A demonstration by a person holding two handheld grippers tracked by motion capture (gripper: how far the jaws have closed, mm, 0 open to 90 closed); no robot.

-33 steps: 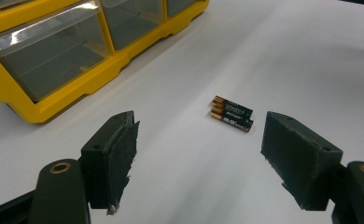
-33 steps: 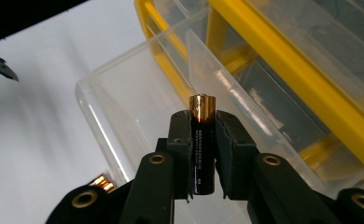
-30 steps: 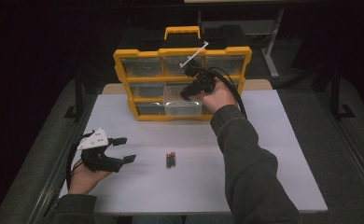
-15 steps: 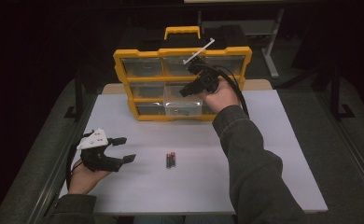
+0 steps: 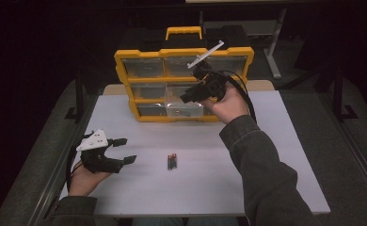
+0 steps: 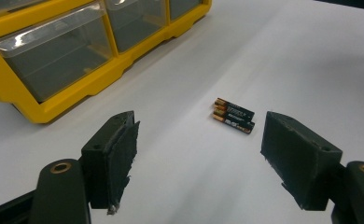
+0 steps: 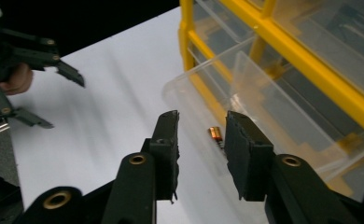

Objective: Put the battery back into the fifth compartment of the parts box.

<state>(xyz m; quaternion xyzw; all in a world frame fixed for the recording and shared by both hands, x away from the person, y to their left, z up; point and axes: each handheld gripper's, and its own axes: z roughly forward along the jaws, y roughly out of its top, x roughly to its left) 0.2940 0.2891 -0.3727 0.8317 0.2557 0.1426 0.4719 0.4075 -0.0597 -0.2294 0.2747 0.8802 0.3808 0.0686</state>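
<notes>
Work in hand: we are moving small black-and-copper cylinder batteries from the white table [image 5: 275,155] into the pulled-out clear plastic drawer [image 5: 184,109] of the yellow-framed organiser box [image 5: 184,84].
Right gripper [image 7: 201,140]: our jaws have just been opening and now stand part-way apart with nothing between them; they hang above the open drawer.
Battery in drawer [image 7: 216,134]: one lies on the drawer floor, just beyond and below our right jaw tips, copper end towards us.
Left gripper [image 6: 199,149]: our jaws stand wide, holding nothing, low over the table.
Batteries on table [image 6: 234,115]: a small group lies side by side, touching, just ahead of the left jaws and a little towards the right-hand jaw; the organiser sits farther off, ahead and to the jaws' left. In the high view they [image 5: 172,161] lie to the right of this gripper [image 5: 120,150].
Handling, as we judge it: light, rigid, smooth-skinned and round, so a battery will roll or squirt out if pinched near an end.
Where to hold: across the middle of the barrel, pads flat on opposite sides, one battery at a time.
Risk: nudging the neighbours and setting them rolling.
</notes>
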